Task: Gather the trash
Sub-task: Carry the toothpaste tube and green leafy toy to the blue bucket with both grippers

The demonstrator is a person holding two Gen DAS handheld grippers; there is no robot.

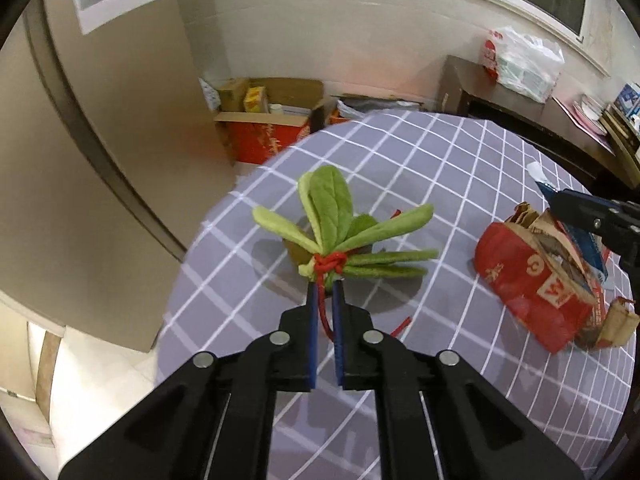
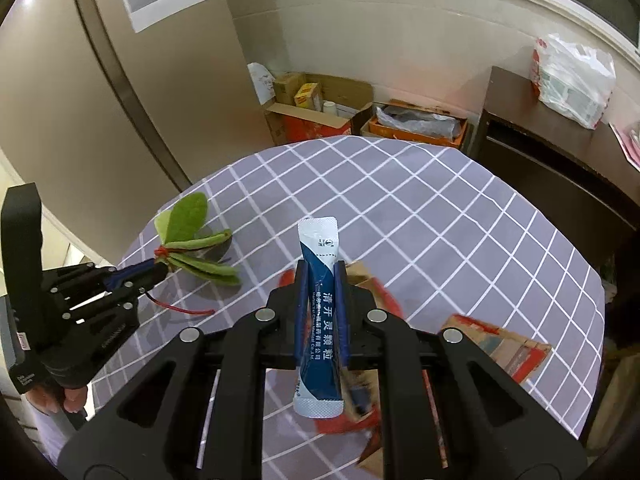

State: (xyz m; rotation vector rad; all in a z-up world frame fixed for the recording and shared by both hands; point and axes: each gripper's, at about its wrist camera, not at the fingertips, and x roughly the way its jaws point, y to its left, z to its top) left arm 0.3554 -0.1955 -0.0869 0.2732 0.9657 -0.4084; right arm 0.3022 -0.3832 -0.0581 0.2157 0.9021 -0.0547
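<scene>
Round table (image 1: 460, 168) under grey checked cloth; a crumpled red bag (image 1: 532, 276) lies on it toward its right side, below the right claw. Left claw (image 1: 325, 286) pinched narrow on the red-tied stem of a leaf bundle (image 1: 340, 224), lifted above the cloth. Right claw (image 2: 320, 270) grips a blue-white sachet (image 2: 320, 312) upright above the bag.

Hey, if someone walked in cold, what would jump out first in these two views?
Probably the bundle of green leaves tied with red string, pinched at its knot by the left tool over the checked tablecloth. Next, the blue and white sachet gripped lengthwise in the right tool, above a crumpled red paper bag.
</scene>
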